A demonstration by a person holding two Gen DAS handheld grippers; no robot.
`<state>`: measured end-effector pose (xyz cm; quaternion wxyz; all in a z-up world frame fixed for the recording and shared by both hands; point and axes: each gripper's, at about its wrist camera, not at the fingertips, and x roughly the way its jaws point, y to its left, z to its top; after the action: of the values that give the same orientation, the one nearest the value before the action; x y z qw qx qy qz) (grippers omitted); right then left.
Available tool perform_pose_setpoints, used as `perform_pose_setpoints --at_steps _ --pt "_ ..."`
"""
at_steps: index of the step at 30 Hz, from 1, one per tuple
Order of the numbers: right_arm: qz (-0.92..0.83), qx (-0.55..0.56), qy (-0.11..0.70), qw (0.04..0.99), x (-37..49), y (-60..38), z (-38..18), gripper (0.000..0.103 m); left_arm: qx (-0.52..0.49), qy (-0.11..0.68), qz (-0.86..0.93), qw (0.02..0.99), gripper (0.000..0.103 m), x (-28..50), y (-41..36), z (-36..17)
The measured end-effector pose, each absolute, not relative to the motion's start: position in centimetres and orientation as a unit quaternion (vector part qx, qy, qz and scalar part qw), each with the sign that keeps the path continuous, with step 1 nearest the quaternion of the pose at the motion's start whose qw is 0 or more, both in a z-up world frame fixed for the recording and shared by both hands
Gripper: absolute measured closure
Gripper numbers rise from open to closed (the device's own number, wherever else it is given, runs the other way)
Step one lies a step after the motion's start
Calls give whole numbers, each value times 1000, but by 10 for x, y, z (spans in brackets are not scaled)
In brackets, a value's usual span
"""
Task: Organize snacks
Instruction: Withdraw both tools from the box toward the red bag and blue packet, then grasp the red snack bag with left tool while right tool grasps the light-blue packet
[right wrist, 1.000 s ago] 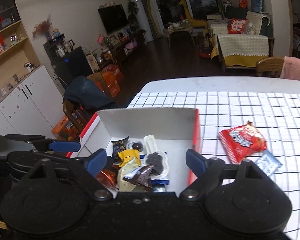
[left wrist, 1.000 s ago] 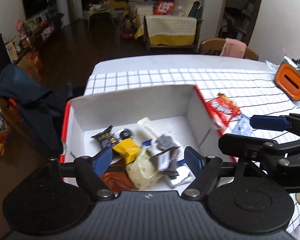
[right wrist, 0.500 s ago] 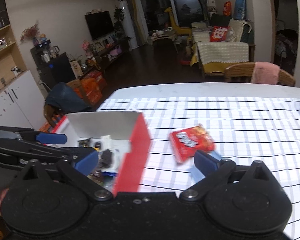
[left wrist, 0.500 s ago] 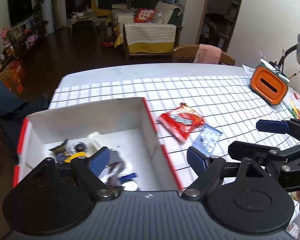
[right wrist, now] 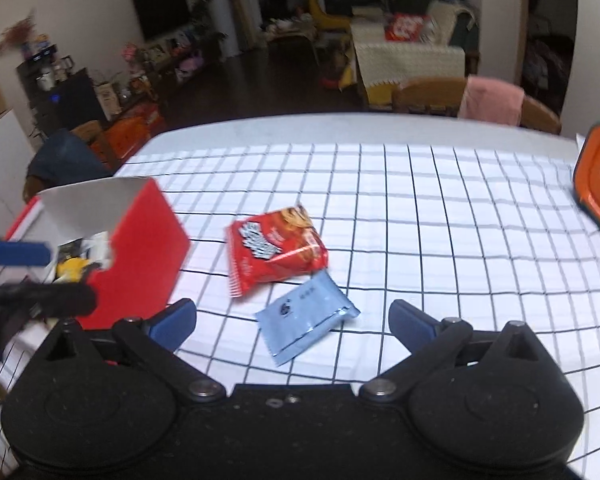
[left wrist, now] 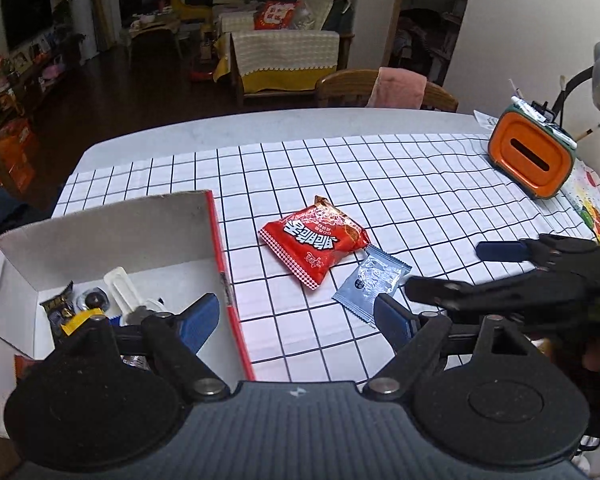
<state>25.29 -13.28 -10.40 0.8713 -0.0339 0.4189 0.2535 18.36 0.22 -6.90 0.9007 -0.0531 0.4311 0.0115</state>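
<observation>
- The box [left wrist: 112, 236] sits at the table's [left wrist: 260, 128] left edge; its near end is cut off behind the left gripper [left wrist: 296, 316], and the small snacks [left wrist: 96, 300] inside are partly covered and hard to tell apart.
- In the right wrist view the box's red side [right wrist: 140, 256] is blurred.
- A red packet [left wrist: 314, 240] lies on the checked cloth [left wrist: 420, 184] near the middle of the table, just right of the box.
- A silver-blue packet [left wrist: 370, 280] touches its near corner, with its near end hidden behind the left gripper's right finger.
- Left gripper: released, nothing between its fingers.
- Right gripper [right wrist: 292, 322]: wide apart and empty, low over the silver-blue packet, not touching it as far as can be seen.
- An orange case [left wrist: 530, 156] stands by the table's right edge, cut off in the right view.
- A chair [left wrist: 384, 88] with a pink cloth is at the far edge.
</observation>
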Motion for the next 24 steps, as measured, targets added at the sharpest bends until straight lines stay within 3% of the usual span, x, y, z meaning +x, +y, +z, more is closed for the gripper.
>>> perform_pose_setpoints --at_steps 12,24 --pt "163 -20 476 864 316 -113 -171 6 -66 437 42 896 18 188 -6 -72" --pt "157 -53 480 862 323 -106 -194 9 -51 453 29 889 18 212 -18 -74"
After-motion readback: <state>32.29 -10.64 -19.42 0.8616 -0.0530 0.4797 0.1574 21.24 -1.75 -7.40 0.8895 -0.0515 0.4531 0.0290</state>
